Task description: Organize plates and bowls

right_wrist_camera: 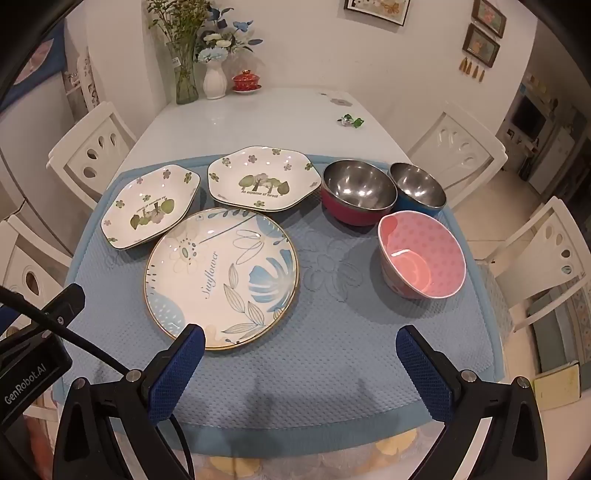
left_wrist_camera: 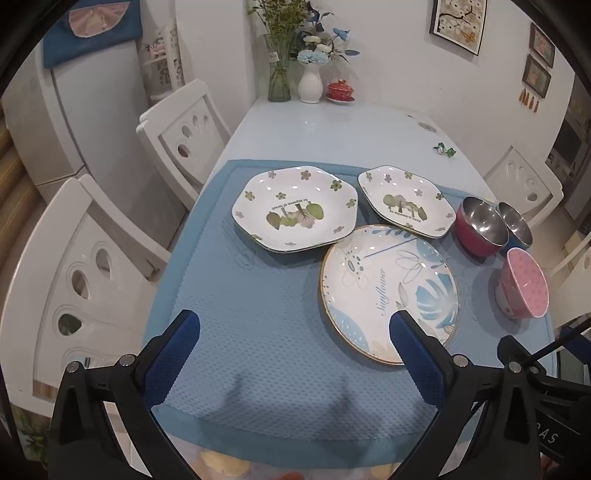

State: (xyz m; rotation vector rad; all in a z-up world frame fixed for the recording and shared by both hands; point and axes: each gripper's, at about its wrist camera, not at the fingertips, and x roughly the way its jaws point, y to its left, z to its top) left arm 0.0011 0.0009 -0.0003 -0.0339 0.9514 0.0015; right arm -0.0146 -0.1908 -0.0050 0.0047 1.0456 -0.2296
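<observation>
Blue textured mat point(right_wrist_camera: 314, 332) covers the near end of a pale table point(right_wrist_camera: 258, 122). At the far end, by the wall: glass vase point(right_wrist_camera: 185, 79) with green stems, white vase point(right_wrist_camera: 215, 83) with blue and white flowers just beside it, then a red lidded cup point(right_wrist_camera: 245, 80) on a saucer. Small green trinket point(right_wrist_camera: 351, 120) sits alone on the bare tabletop, well apart from them. White chairs point(left_wrist_camera: 184, 136) stand on both sides. Framed pictures point(right_wrist_camera: 484, 33) hang on the wall. Fridge point(left_wrist_camera: 74, 122) stands at the left.
</observation>
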